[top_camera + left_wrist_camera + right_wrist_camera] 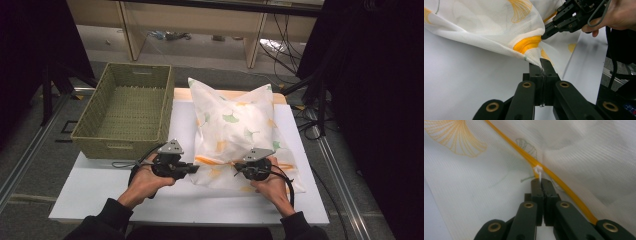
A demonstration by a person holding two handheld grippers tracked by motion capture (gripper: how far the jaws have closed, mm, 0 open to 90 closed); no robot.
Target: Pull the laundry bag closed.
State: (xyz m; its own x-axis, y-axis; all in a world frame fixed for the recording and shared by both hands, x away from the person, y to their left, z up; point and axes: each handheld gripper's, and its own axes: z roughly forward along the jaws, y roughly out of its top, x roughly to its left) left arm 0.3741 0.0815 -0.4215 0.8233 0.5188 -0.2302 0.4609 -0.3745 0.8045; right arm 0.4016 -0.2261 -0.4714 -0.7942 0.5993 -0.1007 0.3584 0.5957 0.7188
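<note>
Pinching pillowcase (499, 30) edge: left tool (541, 62) | right tool (541, 182) clenched on zipper pull (538, 170)

left tongs (192, 169) – jaws clamped, pointing right | right tongs (239, 170) – jaws clamped, pointing left

Woven basket (125, 112) on white table (100, 195)

pillow (586, 150) cut off by edges; zipper pull (538, 171) blurred
</note>
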